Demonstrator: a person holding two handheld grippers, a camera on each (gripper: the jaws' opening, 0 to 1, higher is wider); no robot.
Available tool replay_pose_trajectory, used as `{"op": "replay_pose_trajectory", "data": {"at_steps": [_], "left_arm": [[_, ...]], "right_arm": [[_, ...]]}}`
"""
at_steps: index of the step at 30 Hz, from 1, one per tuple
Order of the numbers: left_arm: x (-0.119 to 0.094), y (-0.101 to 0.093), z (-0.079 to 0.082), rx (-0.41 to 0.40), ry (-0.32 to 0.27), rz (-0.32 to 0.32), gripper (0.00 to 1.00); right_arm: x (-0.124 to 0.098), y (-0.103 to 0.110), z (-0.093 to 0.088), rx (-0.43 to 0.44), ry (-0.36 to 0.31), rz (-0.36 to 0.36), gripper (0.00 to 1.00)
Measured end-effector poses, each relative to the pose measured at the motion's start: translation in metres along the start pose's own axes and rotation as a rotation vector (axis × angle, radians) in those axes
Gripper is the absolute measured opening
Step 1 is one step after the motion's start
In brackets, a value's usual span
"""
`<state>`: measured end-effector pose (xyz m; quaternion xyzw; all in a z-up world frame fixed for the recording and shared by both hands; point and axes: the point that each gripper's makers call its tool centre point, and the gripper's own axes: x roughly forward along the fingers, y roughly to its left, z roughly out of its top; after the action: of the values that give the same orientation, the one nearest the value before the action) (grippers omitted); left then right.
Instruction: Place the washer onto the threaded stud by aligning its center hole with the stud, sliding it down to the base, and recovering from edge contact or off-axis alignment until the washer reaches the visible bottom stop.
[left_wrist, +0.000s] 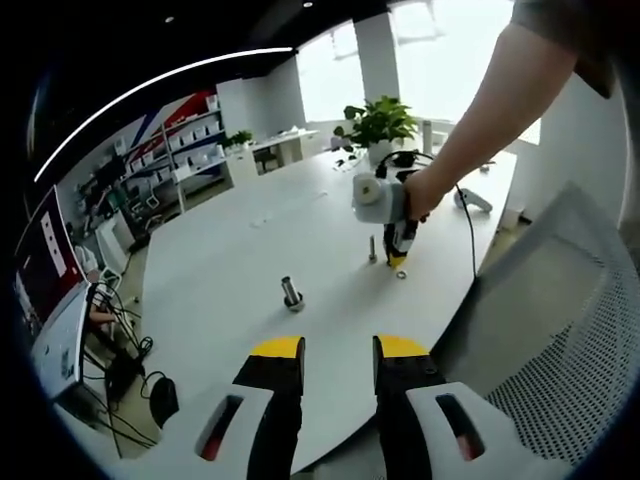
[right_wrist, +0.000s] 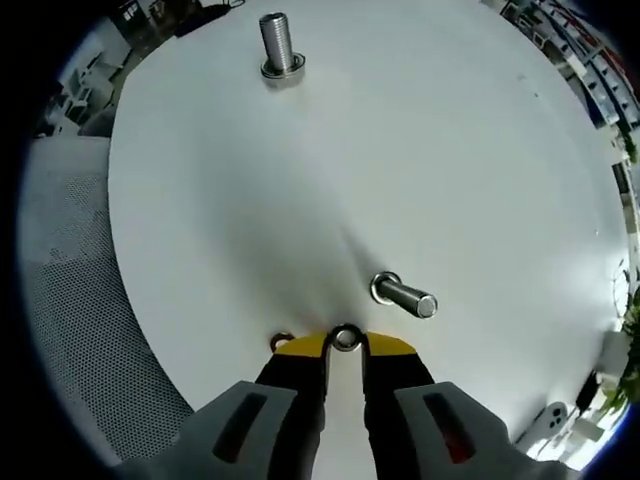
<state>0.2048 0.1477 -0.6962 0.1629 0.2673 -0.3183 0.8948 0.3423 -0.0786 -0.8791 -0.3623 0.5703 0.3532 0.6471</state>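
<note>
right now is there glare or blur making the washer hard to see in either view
Right gripper view: even light, the washer sharp between the right gripper fingers, the stud crisp. Left gripper view: windows blown out, and that gripper small and slightly soft.

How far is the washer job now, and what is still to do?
Done: the far stud seems to have a ring at its base. In hand: the right gripper has a washer between its tips on the table. Left: lift it, align it over the near stud, slide it down. The left gripper hangs open.
</note>
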Motion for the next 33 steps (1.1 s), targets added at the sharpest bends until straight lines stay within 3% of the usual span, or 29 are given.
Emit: {"op": "replay_pose_trajectory", "data": {"at_steps": [7, 13, 22, 33], "left_arm": [[0.000, 0.000, 0.000, -0.003, 0.001, 0.000, 0.25], [0.000, 0.000, 0.000, -0.001, -0.002, -0.001, 0.25], [0.000, 0.001, 0.001, -0.003, -0.005, 0.003, 0.25], [-0.002, 0.001, 0.003, -0.006, -0.018, 0.000, 0.25]], "right_arm": [[-0.002, -0.001, -0.002, 0.018, -0.059, -0.011, 0.14], [-0.003, -0.002, -0.004, 0.131, -0.143, -0.007, 0.14], [-0.005, -0.004, -0.012, 0.173, -0.157, 0.014, 0.13], [-0.023, -0.015, -0.010, 0.206, -0.194, -0.007, 0.13]]}}
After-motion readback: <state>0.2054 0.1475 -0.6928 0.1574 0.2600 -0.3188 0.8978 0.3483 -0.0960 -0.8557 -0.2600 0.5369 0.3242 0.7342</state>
